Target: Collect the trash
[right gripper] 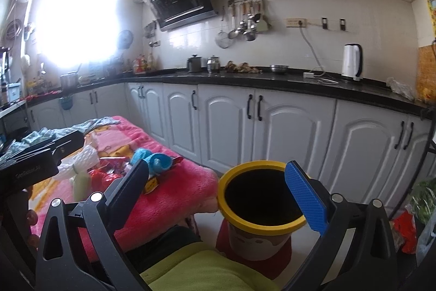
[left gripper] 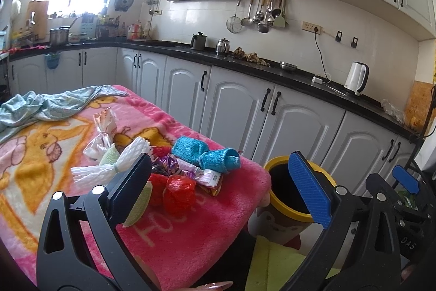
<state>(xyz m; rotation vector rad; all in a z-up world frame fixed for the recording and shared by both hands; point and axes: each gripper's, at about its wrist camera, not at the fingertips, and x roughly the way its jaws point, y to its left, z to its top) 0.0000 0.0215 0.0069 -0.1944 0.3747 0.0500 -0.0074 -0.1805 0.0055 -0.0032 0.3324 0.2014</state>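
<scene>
**Trash run, nothing grabbed yet**

Both sets of jaws spread wide, empty: left gripper (left gripper: 227,183), right gripper (right gripper: 223,191). Yellow-rimmed bin (right gripper: 263,209) just beside the bench. Wrappers (left gripper: 178,186) piled near the edge; probably best pinching low.

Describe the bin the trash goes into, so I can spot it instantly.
Start from the pink blanket covering the table. Just off its right corner, in front of the white cabinets, stands the bin. It is round, with a yellow rim and a cartoon face.
</scene>
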